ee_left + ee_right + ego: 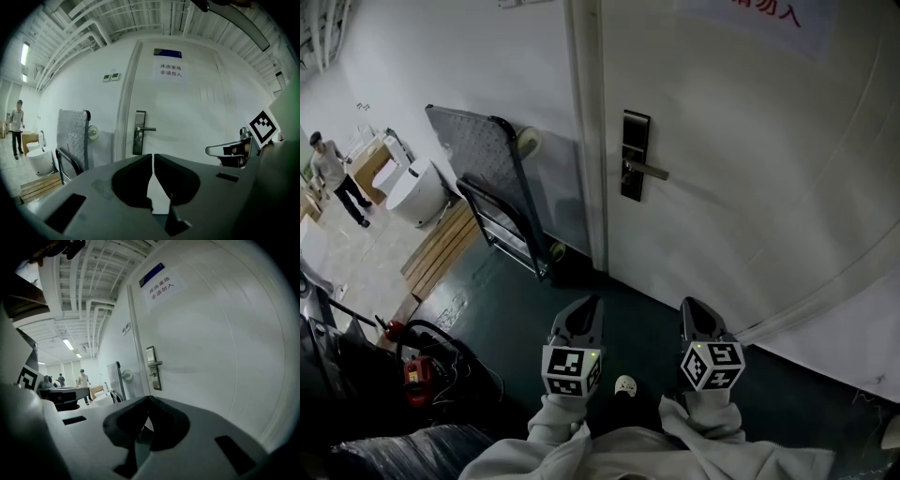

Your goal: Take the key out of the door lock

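Observation:
A dark lock plate (635, 156) with a silver lever handle (649, 172) sits on the white door (741, 159), straight ahead of me. The key is too small to make out; in the left gripper view a small bright spot shows under the handle on the lock plate (139, 132). My left gripper (589, 302) and right gripper (692, 305) hang side by side over the dark floor, well short of the door, both pointing at it. The left gripper's (153, 156) jaws meet at the tips with nothing between them. The right gripper's (148, 398) jaws also touch and hold nothing.
A folded platform trolley (483, 155) leans on the wall left of the door frame. Beyond it are a wooden pallet (441, 248), a white toilet (417, 192) and a person (333, 173) far off. A red tool with cables (417, 375) lies at lower left.

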The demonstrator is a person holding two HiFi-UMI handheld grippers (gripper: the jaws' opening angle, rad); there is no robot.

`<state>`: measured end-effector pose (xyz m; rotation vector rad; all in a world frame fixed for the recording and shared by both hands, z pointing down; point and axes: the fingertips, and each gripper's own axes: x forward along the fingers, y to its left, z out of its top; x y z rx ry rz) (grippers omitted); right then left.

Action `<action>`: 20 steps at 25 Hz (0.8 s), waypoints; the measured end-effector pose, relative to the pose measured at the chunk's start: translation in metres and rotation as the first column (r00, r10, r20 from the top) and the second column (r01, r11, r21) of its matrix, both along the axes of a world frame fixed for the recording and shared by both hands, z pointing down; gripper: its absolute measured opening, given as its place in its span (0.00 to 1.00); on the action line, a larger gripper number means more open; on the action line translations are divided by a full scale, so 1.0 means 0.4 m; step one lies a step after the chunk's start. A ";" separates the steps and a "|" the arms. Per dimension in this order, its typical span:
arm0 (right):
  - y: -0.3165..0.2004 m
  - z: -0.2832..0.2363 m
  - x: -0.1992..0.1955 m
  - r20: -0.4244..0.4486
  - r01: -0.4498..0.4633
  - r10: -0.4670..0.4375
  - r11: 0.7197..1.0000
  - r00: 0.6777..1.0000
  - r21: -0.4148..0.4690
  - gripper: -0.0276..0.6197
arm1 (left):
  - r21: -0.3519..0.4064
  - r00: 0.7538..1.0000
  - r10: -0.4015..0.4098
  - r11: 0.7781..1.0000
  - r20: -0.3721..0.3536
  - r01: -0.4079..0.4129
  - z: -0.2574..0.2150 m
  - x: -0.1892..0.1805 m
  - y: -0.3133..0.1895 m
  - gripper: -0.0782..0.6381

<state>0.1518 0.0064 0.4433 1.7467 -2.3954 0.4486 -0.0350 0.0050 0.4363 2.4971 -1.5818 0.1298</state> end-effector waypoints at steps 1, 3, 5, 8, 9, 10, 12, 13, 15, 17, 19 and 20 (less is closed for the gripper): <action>-0.017 0.000 0.006 -0.002 -0.001 0.001 1.000 1.000 0.001 0.12 | 0.000 1.000 -0.001 1.000 -0.001 0.001 0.001 0.004 -0.017 0.14; -0.050 -0.001 0.019 -0.004 -0.005 0.005 1.000 1.000 0.002 0.12 | -0.001 1.000 -0.004 1.000 -0.001 0.004 0.001 0.011 -0.050 0.14; -0.078 0.000 0.031 -0.004 -0.009 0.009 1.000 1.000 0.002 0.12 | -0.007 1.000 -0.007 1.000 0.000 0.007 0.004 0.015 -0.079 0.14; -0.113 0.012 0.043 -0.004 -0.010 0.010 1.000 1.000 0.000 0.12 | -0.012 1.000 -0.008 1.000 0.002 0.008 0.015 0.024 -0.114 0.14; -0.123 0.016 0.045 -0.005 -0.007 0.007 1.000 1.000 -0.001 0.12 | -0.012 1.000 -0.009 1.000 0.004 0.009 0.019 0.027 -0.126 0.14; -0.134 0.020 0.047 -0.005 -0.004 0.004 1.000 1.000 -0.001 0.12 | -0.011 1.000 -0.011 1.000 0.007 0.011 0.023 0.029 -0.137 0.14; -0.154 0.025 0.053 -0.007 0.000 0.000 1.000 1.000 0.000 0.12 | -0.011 1.000 -0.018 1.000 0.010 0.018 0.028 0.031 -0.157 0.14; -0.163 0.026 0.056 -0.007 0.001 -0.001 1.000 1.000 0.000 0.12 | -0.012 1.000 -0.022 1.000 0.010 0.022 0.031 0.031 -0.165 0.14; -0.178 0.031 0.061 -0.007 0.005 -0.005 1.000 1.000 -0.002 0.12 | -0.011 0.999 -0.033 0.999 0.008 0.033 0.034 0.029 -0.175 0.14; -0.187 0.040 0.061 -0.005 0.012 -0.012 1.000 1.000 -0.010 0.12 | -0.014 0.999 -0.044 0.999 0.006 0.044 0.038 0.025 -0.178 0.14; -0.184 0.055 0.054 -0.002 0.023 -0.023 0.999 1.000 -0.022 0.12 | -0.026 0.999 -0.054 0.998 -0.009 0.053 0.047 0.022 -0.174 0.14; -0.180 0.062 0.050 -0.001 0.029 -0.029 0.999 1.000 -0.028 0.12 | -0.035 0.998 -0.059 0.998 -0.024 0.058 0.052 0.019 -0.169 0.14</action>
